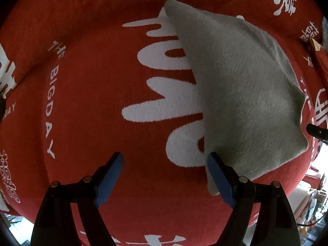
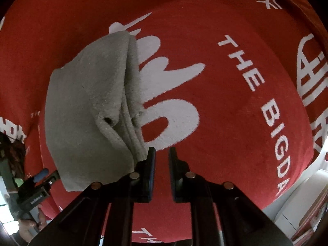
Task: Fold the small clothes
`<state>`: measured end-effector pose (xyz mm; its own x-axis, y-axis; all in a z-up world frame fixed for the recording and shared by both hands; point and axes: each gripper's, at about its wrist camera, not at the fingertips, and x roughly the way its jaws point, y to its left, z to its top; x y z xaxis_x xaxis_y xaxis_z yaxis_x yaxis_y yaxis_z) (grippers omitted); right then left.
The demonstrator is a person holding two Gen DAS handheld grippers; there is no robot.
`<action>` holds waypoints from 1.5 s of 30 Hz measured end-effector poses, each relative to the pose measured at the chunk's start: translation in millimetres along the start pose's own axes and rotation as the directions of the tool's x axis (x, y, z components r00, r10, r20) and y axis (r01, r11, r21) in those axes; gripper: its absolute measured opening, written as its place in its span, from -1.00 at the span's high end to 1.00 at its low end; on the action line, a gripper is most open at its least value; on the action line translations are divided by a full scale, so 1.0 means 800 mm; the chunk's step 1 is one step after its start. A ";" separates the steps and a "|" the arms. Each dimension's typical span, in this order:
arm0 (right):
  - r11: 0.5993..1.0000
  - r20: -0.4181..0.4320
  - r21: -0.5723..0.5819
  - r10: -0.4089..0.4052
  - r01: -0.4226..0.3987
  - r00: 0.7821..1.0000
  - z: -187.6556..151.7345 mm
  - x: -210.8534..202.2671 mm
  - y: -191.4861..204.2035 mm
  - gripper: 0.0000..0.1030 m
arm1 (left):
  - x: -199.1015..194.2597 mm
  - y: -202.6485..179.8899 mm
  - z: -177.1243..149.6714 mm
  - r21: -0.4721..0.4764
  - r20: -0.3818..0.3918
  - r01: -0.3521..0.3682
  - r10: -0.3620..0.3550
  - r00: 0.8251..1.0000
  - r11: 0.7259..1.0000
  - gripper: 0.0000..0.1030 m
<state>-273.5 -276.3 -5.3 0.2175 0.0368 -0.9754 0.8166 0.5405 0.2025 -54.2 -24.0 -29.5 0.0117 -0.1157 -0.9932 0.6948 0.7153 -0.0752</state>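
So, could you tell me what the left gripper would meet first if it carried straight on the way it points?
Probably the red blanket, at its white lettering: the left gripper is open, and the grey cloth lies just beside its right finger.

The cloth (image 1: pixel 242 94) is plain heather grey. Under it the red cover (image 1: pixel 86 65) carries white lettering, "THE BIGDAY", at 9 o'clock in the left view, a large white brush-style figure at centre, and white characters at 1 o'clock. The left gripper (image 1: pixel 165 164) has blue pads on black arms.
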 end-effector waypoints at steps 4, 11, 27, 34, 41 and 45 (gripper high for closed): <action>1.000 -0.006 -0.010 0.019 -0.020 1.000 0.003 -0.001 0.003 0.71 | -0.006 -0.007 0.011 0.001 -0.002 -0.006 0.006 1.000 1.000 -0.64; 0.999 -0.008 -0.003 0.054 -0.054 0.999 0.016 0.003 0.006 0.13 | -0.017 0.001 0.028 -0.076 0.038 0.051 -0.049 0.998 0.996 -1.00; 0.980 0.019 -0.022 0.197 -0.196 0.980 0.062 -0.001 -0.002 -0.23 | 0.005 0.020 0.109 -0.154 0.004 0.189 -0.190 0.982 0.970 -1.00; 0.964 -0.016 0.004 0.265 -0.265 0.964 0.094 0.019 -0.005 -0.23 | 0.014 0.004 0.131 -0.177 0.023 0.227 -0.227 0.974 0.957 -1.00; 0.942 -0.057 0.011 0.335 -0.335 0.941 0.109 0.041 -0.008 -0.24 | 0.038 0.004 0.147 -0.228 0.010 0.323 -0.330 0.944 0.919 -1.00; 0.907 -0.092 0.029 0.422 -0.421 0.902 0.115 0.058 -0.015 -0.25 | 0.053 0.001 0.154 -0.231 -0.004 0.435 -0.448 0.894 0.870 -1.00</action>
<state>-224.1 -358.4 -45.2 0.4915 0.3381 -0.8025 0.6641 0.4506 0.5966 35.4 -113.1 -60.9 -0.3034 -0.4210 -0.8548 0.4434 0.7317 -0.5177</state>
